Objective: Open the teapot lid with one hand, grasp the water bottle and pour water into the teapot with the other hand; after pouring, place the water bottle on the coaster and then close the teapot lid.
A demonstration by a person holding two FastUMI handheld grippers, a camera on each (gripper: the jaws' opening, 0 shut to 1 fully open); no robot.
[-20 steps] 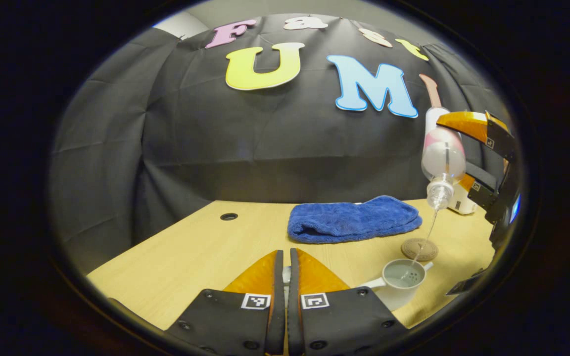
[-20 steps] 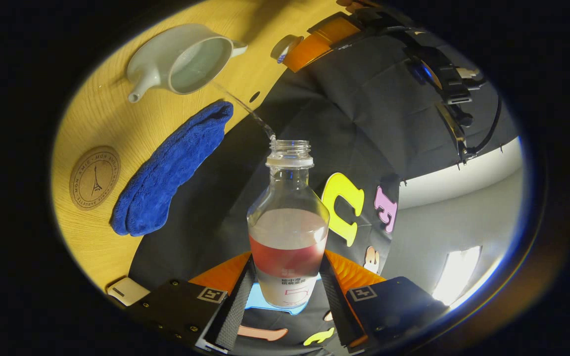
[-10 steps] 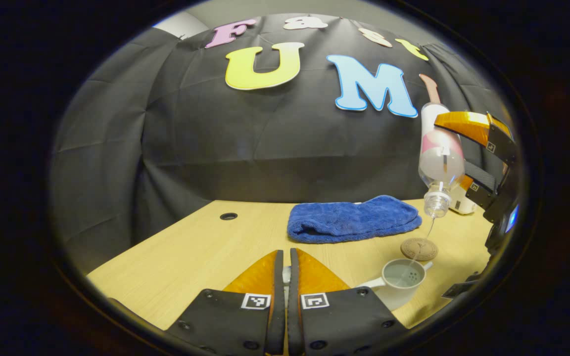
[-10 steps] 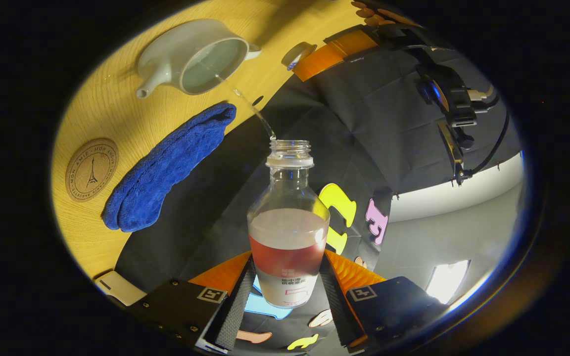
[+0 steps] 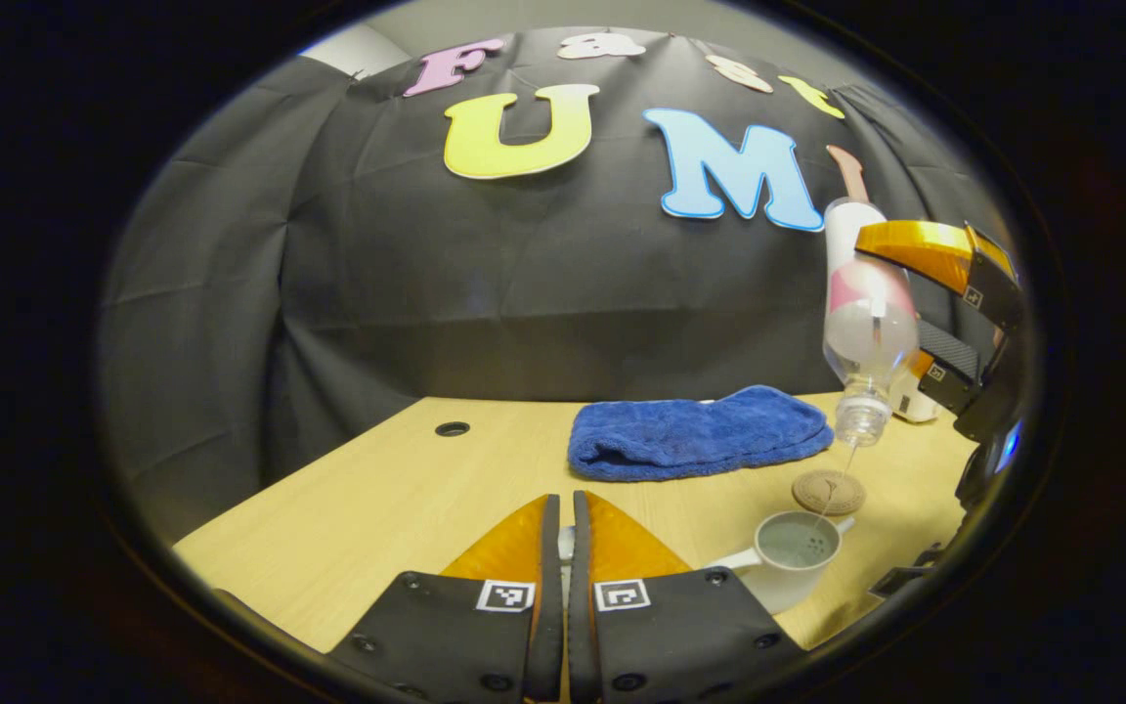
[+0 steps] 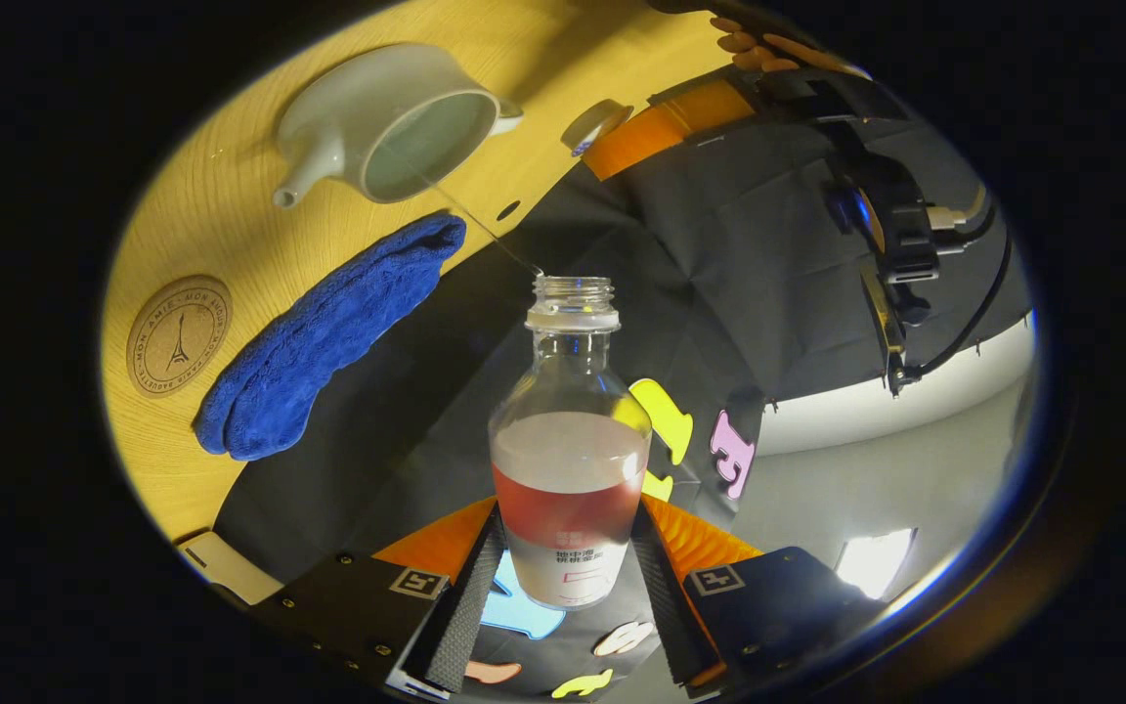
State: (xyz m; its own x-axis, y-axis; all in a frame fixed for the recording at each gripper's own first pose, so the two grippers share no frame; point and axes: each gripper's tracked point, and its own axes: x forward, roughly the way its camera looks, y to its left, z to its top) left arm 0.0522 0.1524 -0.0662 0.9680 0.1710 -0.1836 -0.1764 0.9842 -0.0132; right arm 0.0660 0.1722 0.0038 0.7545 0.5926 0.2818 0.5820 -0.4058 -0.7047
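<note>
Now the right tool (image 6: 568, 562), clamped on the upturned water bottle (image 6: 570, 460), trickles a thin stream into the open teapot (image 6: 397, 122) below its mouth, while the left tool (image 5: 559, 548), nearly closed, pinches the lid; next, tip upright toward the coaster (image 6: 177, 335)

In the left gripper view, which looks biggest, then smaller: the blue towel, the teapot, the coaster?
1. blue towel, clearly largest.
2. teapot.
3. coaster, smallest, though it lies farther from the camera than the teapot, so that gap is unsure.
</note>
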